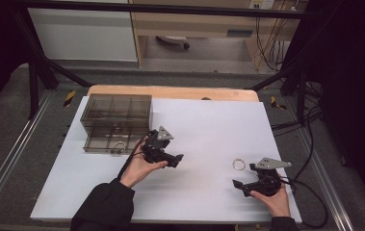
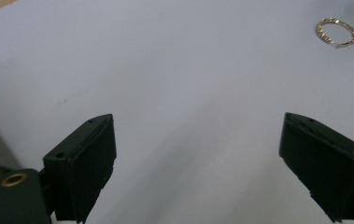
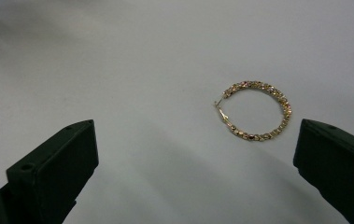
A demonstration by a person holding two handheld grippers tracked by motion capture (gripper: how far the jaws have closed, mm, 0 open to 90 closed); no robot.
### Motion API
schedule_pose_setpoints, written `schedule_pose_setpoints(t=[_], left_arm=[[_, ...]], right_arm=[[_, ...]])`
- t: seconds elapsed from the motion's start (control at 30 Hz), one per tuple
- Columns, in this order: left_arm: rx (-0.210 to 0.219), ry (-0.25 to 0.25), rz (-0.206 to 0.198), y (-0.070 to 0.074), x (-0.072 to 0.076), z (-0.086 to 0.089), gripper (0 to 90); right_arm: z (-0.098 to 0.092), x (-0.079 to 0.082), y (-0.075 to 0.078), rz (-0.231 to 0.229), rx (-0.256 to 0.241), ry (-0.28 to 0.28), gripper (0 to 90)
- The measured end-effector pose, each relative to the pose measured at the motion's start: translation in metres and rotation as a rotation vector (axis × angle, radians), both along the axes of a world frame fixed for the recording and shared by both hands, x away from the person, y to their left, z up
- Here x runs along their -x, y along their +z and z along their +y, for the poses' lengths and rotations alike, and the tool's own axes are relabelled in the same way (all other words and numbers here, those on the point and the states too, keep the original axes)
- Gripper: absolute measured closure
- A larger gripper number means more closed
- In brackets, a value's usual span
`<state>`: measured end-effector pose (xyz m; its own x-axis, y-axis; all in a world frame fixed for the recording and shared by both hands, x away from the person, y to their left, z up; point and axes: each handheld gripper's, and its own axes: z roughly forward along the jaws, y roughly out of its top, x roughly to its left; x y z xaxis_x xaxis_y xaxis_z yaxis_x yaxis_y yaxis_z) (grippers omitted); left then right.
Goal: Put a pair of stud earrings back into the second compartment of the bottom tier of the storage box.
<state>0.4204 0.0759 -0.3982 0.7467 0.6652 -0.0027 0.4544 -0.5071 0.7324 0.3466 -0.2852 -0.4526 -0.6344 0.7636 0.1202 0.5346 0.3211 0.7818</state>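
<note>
Hoop earring [image 3: 255, 111], thin and gold-coloured with small faceted studs along its band, lies flat on the white tabletop [image 1: 199, 134] toward the right, just ahead of the right tool [image 1: 249, 181] and well apart from the left tool [image 1: 176, 159]. In the right gripper view it sits between the two black jaws but nearer the right one, with its clasp opening turned toward the left; in the left gripper view the same earring [image 2: 336, 31] shows far off at the upper right. Both tools stand with their jaws wide and nothing between them. I judge the earring to be very light, so weight is no concern; the trouble is that it is a slim wire ring lying flush on a smooth sheet, with little height for the jaws to catch. It looks stiff enough to hold shape under a gentle squeeze, yet the thin clasp post is likely the weak point and could bend or spring open if pinched there. The studded band should give some grip, though a hard metal ring may still slide or flip on the slick surface. The safer hold seems to be across the band on the side away from the clasp, jaws brought low to the tabletop and closed softly. A smoky clear drawer box [image 1: 116, 120] stands at the far left with another ring [image 1: 119, 145] in its open drawer.
</note>
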Motion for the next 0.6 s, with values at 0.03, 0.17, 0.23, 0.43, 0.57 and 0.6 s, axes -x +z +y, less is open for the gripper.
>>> schedule_pose_setpoints(t=[0.03,0.17,0.23,0.43,0.57,0.6], left_arm=[[-0.001,-0.007,-0.001,0.001,0.0,-0.005,10.8],[0.001,-0.026,-0.005,0.002,-0.001,-0.019,10.6],[-0.002,-0.041,-0.003,0.002,-0.002,-0.032,10.7],[-0.004,-0.06,0.011,0.0,-0.006,-0.053,11.0],[-0.016,-0.075,0.016,-0.001,-0.009,-0.07,11.7],[-0.013,-0.077,0.013,-0.002,-0.01,-0.075,12.4]], right_arm=[[0.0,0.0,0.0,0.0,0.0,0.0,0.6],[0.0,0.0,0.0,0.0,-0.004,0.0,0.6],[0.0,0.0,0.0,-0.001,-0.001,-0.001,0.6],[0.0,0.0,0.0,-0.004,0.001,0.0,0.6],[0.0,0.0,0.0,-0.003,0.002,0.0,0.6],[0.0,0.0,0.0,-0.005,0.005,0.001,0.6]])
